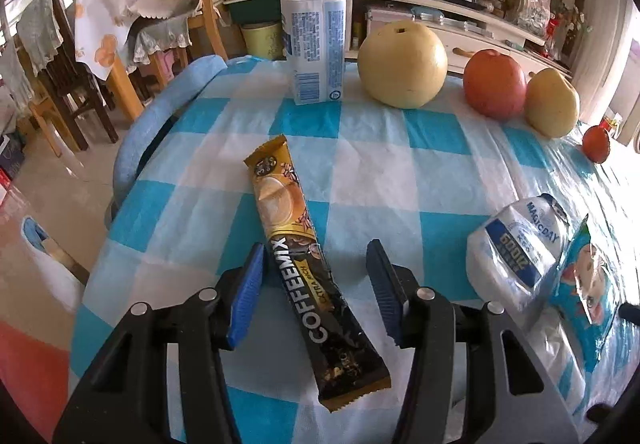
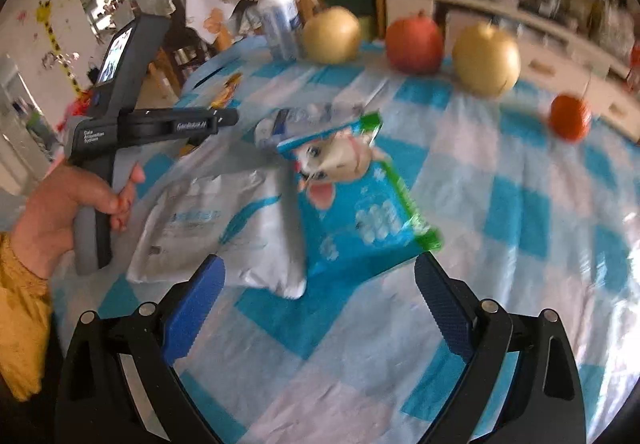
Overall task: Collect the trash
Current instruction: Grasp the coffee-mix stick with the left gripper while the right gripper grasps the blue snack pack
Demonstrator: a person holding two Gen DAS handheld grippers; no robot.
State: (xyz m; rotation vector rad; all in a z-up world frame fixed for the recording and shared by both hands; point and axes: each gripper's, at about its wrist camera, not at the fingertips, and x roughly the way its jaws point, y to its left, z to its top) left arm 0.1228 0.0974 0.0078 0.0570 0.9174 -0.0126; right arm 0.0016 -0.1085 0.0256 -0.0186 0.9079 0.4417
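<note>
A gold and black coffee sachet (image 1: 304, 268) lies on the blue and white checked tablecloth (image 1: 400, 183). My left gripper (image 1: 316, 250) straddles its lower half with the jaws partly closed. Neither pad presses on the sachet, and the right pad stands well clear of it. A crumpled white wrapper (image 1: 520, 256) and a blue cartoon wrapper (image 1: 588, 284) lie to the right. In the right wrist view my right gripper (image 2: 319, 260) hovers wide open just in front of that blue and green wrapper (image 2: 360, 203) and a flat white plastic bag (image 2: 224, 228), holding nothing.
A white bottle (image 1: 314, 27), two pears (image 1: 402, 65), an apple (image 1: 494, 83) and a small red fruit (image 1: 596, 143) stand along the far edge. A hand (image 2: 68, 203) in a yellow sleeve holds the left gripper's handle. Chairs and a floor bin (image 1: 44, 264) are off to the left.
</note>
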